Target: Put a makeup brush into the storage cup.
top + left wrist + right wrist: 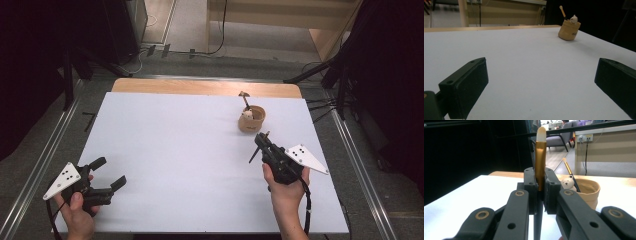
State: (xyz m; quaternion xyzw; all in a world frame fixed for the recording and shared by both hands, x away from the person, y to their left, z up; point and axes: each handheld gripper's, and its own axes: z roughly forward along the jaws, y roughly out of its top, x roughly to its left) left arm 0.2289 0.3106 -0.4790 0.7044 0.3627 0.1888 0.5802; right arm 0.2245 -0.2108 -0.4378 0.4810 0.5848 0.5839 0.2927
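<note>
1. From above, on a white table (190, 150): left gripper (111, 174) held low at the near left corner, jaws spread wide and clasping nothing, resting just over the surface. Right gripper (261, 141) at the near right, jaws closed on a thin brush (258, 149) that runs slantwise, one end pointing toward a tan cup (251, 119). Cup upright toward the far right of the table, just beyond the right gripper and apart from it, with a second brush (245, 98) standing in it and a small white figure (247, 114) at its rim.

2. Along the left gripper's jaws: both black pads (469, 82) far apart at the frame's edges, bare table (531, 70) between them. Cup (569, 30) well away at the far right, the white figure (573, 18) peeking over its rim beside the second brush (563, 12).

3. Along the right gripper's jaws: pads pinched tight on the brush (540, 157), gold ferrule and pale tip rising upright above them, dark handle dropping below. Cup (587, 191) close behind on the right, partly hidden by the right jaw, with the white figure (567, 182) and the leaning second brush (570, 173) inside.
</note>
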